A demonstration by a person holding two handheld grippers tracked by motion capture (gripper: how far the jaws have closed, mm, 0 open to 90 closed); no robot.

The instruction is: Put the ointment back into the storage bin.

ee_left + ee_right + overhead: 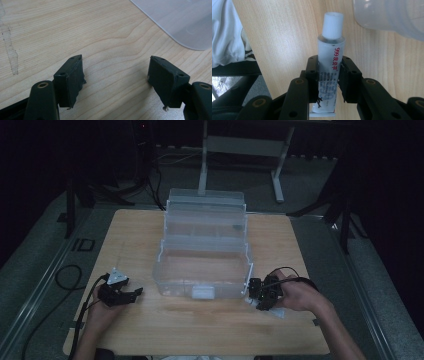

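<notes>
Dark floor and a pale metal frame surround the wooden counter, whose light grain carries a clear plastic organizer box standing open near its middle, tiers stepped back toward the far edge. Everything else is placed from that box.

Off the box's front right corner, just beside it, the right gripper sits in the person's right hand. Its jaws are clamped on a small white tube, pressing its lower body from both sides. In the right gripper view the tube stands along the jaws with its ribbed white cap pointing away from the gripper and its flat crimped end at the bottom; red characters run down its side. The cap lies near the box's rounded clear corner, not touching it.

Off the box's front left corner, a little apart from it, the left gripper rests low over the counter in the person's left hand. Its jaws stand wide apart with nothing between them but bare wood, and the left gripper view shows a rounded corner of the box ahead of them.
</notes>
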